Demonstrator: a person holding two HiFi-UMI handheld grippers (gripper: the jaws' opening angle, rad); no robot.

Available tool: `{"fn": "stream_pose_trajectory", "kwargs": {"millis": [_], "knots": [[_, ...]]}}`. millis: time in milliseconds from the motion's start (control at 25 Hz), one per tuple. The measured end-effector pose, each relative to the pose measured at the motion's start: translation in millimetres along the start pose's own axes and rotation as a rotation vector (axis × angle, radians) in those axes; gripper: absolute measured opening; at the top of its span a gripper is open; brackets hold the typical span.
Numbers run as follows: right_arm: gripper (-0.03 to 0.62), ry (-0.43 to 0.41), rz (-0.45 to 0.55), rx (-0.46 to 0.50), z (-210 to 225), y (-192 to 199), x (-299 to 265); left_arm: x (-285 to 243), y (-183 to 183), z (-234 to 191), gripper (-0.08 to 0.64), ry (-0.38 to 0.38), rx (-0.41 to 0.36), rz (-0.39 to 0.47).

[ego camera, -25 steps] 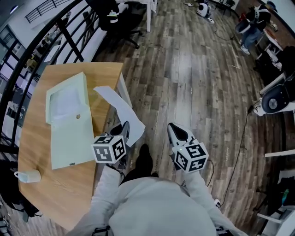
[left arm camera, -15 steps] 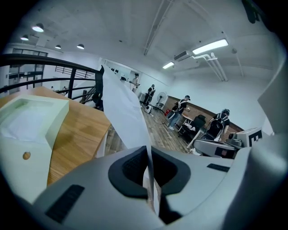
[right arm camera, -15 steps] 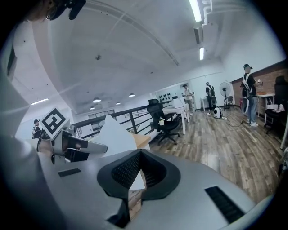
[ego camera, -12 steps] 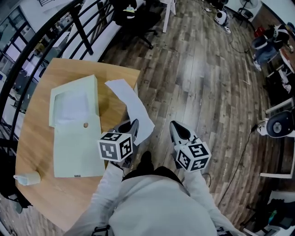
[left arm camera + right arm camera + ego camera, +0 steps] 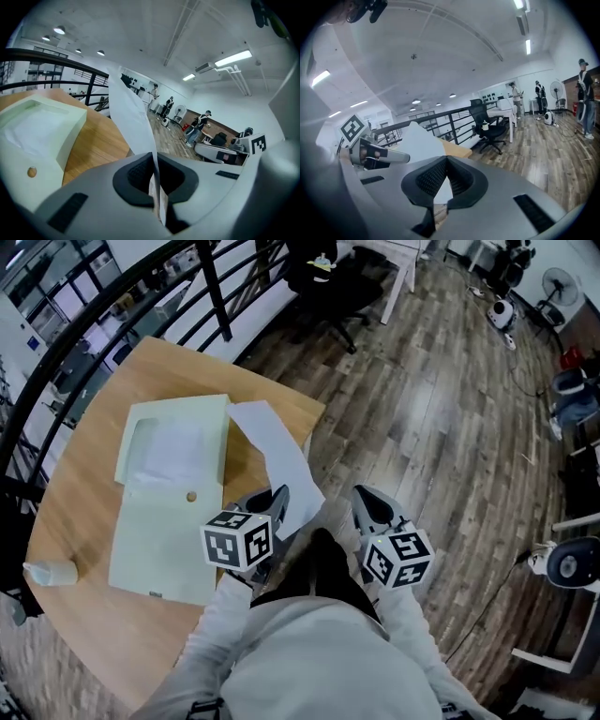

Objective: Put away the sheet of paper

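Note:
The white sheet of paper (image 5: 281, 460) is pinched at its near end by my left gripper (image 5: 276, 499), which is shut on it. From there the sheet reaches up and left over the corner of the wooden table (image 5: 84, 493). In the left gripper view the sheet (image 5: 129, 117) stands on edge between the closed jaws of that gripper (image 5: 155, 185). An open pale green box file (image 5: 169, 512) lies on the table left of the sheet. My right gripper (image 5: 363, 497) hangs over the floor to the right, shut and empty. In its own view it (image 5: 446, 164) shows the sheet (image 5: 421, 140) behind it.
A white cup (image 5: 47, 571) lies near the table's left edge. A black railing (image 5: 216, 287) runs behind the table. A black office chair (image 5: 328, 273) stands at the top. Wooden floor (image 5: 441, 427) spreads to the right, with people far off.
Both grippers have moved together toward the table, the left one still holding the sheet. The table and box file now sit further right and nearer in the head view.

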State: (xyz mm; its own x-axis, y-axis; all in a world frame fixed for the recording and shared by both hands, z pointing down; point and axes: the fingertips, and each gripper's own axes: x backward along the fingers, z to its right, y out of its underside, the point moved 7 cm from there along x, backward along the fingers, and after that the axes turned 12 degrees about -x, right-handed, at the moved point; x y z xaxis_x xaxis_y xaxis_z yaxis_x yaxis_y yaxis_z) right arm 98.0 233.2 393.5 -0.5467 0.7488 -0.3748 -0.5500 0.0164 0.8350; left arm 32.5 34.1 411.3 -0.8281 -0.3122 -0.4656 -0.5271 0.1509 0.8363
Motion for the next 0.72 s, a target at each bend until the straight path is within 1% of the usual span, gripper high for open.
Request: {"fn": "stream_pose_trajectory", "kwargs": {"millis": [200,320,400,520,640,720], "knots": [[0.028,-0.130,-0.031,0.034,14.2,-36.2,-48.7,-15.3,-17.3,-15.2,0.017,-0.118,0.033,0.014],[0.027,-0.213,-0.060,0.055,19.0,-51.4,-78.1,-22.6,-29.1,-25.0,0.017,-0.192,0.055,0.029],[0.026,-0.260,-0.082,0.071,22.5,-58.8,-94.4,-24.6,-36.7,-30.2,0.017,-0.243,0.054,0.034],[0.026,-0.331,-0.111,0.099,23.0,-70.4,-116.4,-15.6,-46.9,-37.0,0.017,-0.330,0.058,0.057],[0.026,-0.410,-0.138,0.125,18.0,-79.5,-137.3,3.0,-52.4,-44.6,0.017,-0.427,0.080,0.094],[0.028,-0.469,-0.161,0.144,12.2,-81.7,-150.2,18.0,-51.1,-49.9,0.017,-0.496,0.108,0.124]]}}
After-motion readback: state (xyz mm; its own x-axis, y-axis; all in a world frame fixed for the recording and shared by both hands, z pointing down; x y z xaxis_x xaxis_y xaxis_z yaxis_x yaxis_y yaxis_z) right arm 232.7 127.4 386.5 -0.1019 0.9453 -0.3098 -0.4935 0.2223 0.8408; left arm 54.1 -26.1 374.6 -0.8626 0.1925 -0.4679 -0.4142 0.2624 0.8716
